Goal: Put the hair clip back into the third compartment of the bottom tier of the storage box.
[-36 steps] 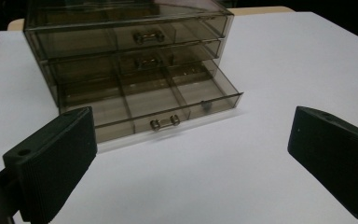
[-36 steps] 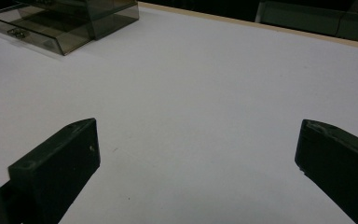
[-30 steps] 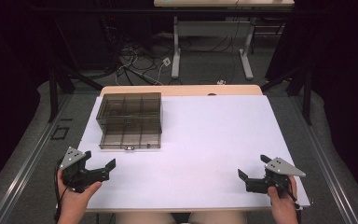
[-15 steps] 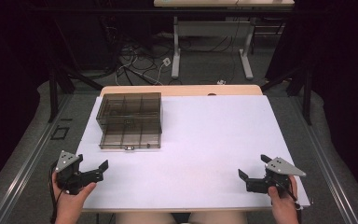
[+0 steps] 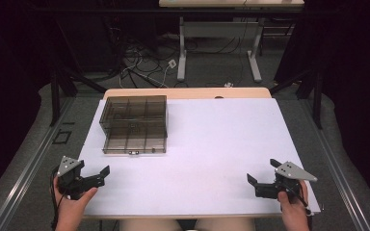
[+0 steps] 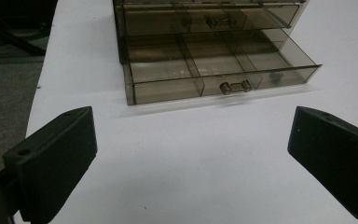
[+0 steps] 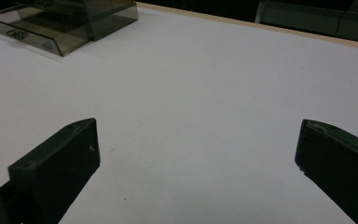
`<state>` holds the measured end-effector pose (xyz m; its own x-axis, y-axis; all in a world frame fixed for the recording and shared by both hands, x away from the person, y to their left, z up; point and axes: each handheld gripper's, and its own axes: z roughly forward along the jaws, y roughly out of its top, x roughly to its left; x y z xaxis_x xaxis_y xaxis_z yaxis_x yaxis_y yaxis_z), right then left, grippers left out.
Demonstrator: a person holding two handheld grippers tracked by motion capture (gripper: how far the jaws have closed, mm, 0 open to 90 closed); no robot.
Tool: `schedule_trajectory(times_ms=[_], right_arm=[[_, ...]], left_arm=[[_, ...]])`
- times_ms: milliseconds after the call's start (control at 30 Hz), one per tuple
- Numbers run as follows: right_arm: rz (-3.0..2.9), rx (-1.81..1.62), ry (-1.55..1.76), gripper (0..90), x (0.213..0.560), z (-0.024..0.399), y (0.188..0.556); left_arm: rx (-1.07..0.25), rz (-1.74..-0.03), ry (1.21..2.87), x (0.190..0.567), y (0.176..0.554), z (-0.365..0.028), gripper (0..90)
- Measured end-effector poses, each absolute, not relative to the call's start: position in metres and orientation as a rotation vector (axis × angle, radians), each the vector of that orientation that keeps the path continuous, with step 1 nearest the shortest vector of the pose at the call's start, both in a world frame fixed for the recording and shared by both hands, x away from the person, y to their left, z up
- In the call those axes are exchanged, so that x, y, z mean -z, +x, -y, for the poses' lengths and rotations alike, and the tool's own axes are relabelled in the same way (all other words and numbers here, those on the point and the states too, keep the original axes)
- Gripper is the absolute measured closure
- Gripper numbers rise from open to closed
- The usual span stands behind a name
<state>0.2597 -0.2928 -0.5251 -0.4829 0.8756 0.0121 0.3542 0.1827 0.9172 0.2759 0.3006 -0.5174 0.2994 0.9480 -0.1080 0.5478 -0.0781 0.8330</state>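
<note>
Both tools, left (image 5: pixel 99 174) and right (image 5: pixel 253 183), rest agape near the tabletop's (image 5: pixel 212 144) front edge. The smoky drawer organizer (image 5: pixel 135 123) sits beyond the left tool, bottom drawer (image 6: pixel 214 70) pulled out; likely next: reach its handle (image 6: pixel 235 87).

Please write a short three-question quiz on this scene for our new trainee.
1. True or false: the bottom drawer of the smoky drawer box is pulled out.
2. Which gripper is nearer the box: A left gripper, B right gripper?
3. Fill in: both grippers' jaws stand ____.

Key: 1 true. 2 A. 3 open, holding nothing, above the white tabletop.
</note>
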Motion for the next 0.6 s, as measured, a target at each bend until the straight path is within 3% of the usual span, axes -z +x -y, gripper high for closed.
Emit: schedule_trajectory(times_ms=[600], right_arm=[[-1.935, -1.284, 1.180, 0.0, 0.5288, 0.2930, 0.2641]], left_arm=[[-0.576, -1.404, 1.693, 0.5218, 0.2807, -0.3080, 1.6]])
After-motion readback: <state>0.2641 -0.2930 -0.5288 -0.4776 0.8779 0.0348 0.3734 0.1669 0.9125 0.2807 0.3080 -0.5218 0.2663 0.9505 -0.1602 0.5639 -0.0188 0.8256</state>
